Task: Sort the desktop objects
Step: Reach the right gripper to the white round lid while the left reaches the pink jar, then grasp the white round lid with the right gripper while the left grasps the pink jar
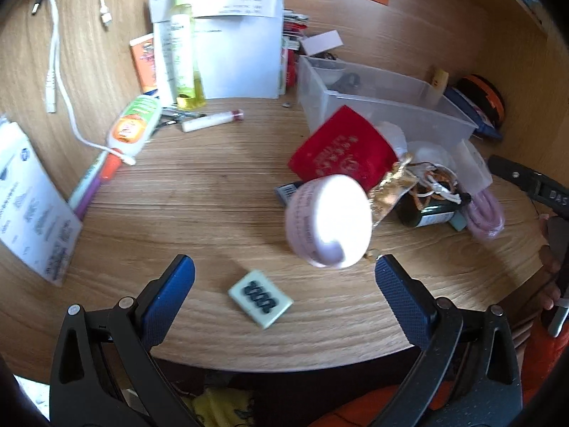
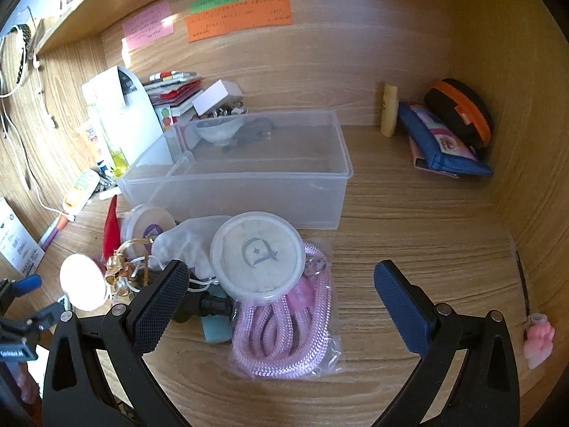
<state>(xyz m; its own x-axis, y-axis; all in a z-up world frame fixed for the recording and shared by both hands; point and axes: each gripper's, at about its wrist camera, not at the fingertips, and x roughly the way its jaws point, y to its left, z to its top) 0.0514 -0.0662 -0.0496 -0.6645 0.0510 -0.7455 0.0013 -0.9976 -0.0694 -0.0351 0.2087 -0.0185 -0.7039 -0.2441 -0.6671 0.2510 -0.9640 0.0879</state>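
My left gripper is open over the desk's front edge. A mahjong tile lies between its fingers. A white round jar stands tipped just ahead of the right finger, not held; it also shows in the right wrist view. My right gripper is open above a bagged pink rope and a round lidded container. A clear plastic bin stands behind the pile and holds a few small items. A red pouch and a gold bag lie in the pile.
Bottles, a glue tube, a pen and papers crowd the left back. White cables hang at left. A blue pencil case and a black-orange case sit at the right back corner. A pink figurine lies at right.
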